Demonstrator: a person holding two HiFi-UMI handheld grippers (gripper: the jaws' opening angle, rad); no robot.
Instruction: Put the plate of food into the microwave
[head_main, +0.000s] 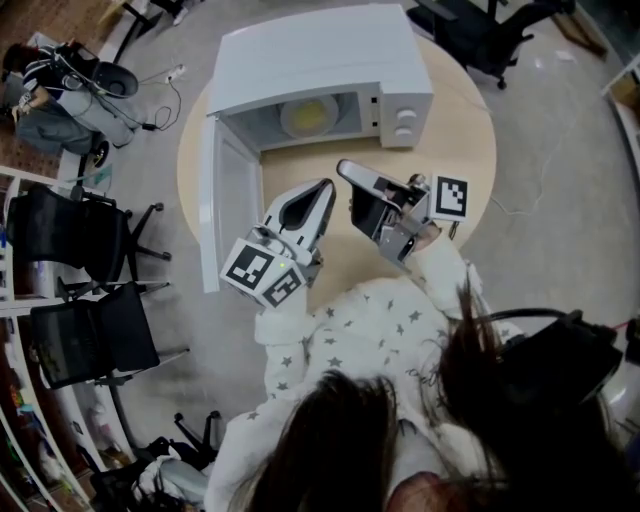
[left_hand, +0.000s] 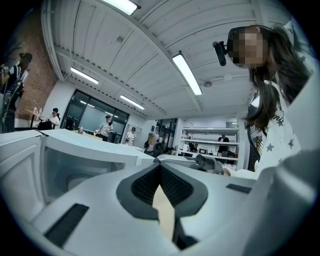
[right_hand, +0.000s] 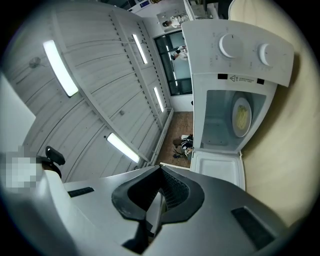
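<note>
No word, brand or number could be read anywhere. On the front of the microwave (right_hand: 210, 45), just under its two dials, sat a pale label strip (right_hand: 246, 79) with an arrow-like mark and a line of print too small to make out, and beside it a small black label (right_hand: 222, 76) equally unreadable. The only other signs were black-and-white square markers without letters or digits: on the left gripper (head_main: 322, 187) marker cube (head_main: 262, 272), and on the right gripper (head_main: 345, 168) marker face (head_main: 450, 196).
</note>
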